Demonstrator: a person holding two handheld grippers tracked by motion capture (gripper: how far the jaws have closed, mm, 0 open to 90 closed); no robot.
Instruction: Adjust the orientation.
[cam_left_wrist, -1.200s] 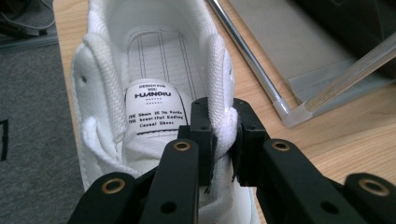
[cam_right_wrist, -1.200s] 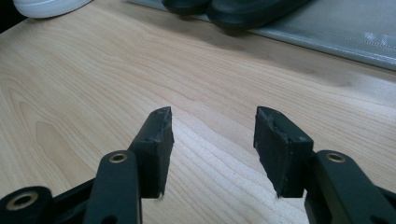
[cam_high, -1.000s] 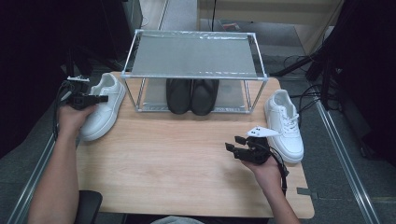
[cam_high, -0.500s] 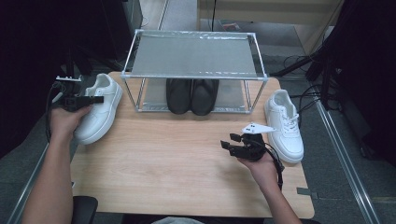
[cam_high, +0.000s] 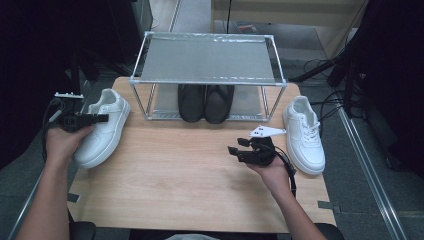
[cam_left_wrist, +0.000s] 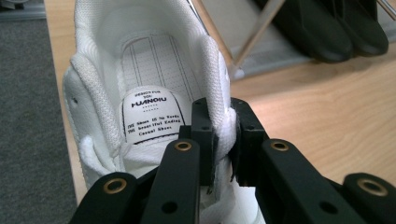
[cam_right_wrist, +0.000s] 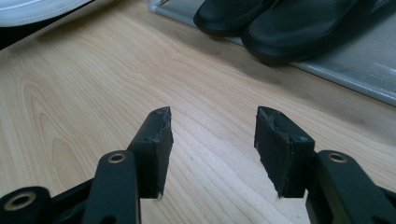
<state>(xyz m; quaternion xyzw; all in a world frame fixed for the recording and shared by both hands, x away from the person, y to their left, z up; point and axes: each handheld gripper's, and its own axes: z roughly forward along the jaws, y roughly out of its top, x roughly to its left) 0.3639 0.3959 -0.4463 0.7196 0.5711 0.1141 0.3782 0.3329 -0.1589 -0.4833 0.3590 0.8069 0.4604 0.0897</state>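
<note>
A white sneaker (cam_high: 102, 127) lies at the table's left edge, and my left gripper (cam_high: 95, 118) is shut on its collar. In the left gripper view the two black jaws pinch the padded side wall of the white sneaker (cam_left_wrist: 154, 70) beside the printed insole label; the left gripper (cam_left_wrist: 223, 135) points into the shoe's opening. A second white sneaker (cam_high: 303, 132) stands at the right edge. My right gripper (cam_high: 235, 152) hovers low over the bare wood left of it, open, with nothing between its jaws (cam_right_wrist: 210, 144). A pair of black shoes (cam_high: 206, 102) sits under the rack.
A metal-framed rack (cam_high: 210, 60) with a grey top shelf stands at the back middle of the wooden table (cam_high: 170, 185). The black shoes (cam_right_wrist: 299, 23) lie ahead of the right gripper on the rack's lower tray. Cables run on the floor at the right.
My left gripper has drawn the white sneaker leftward and toward me, nearer the table's left edge. My right gripper has drifted slightly left and forward, jaws unchanged.
</note>
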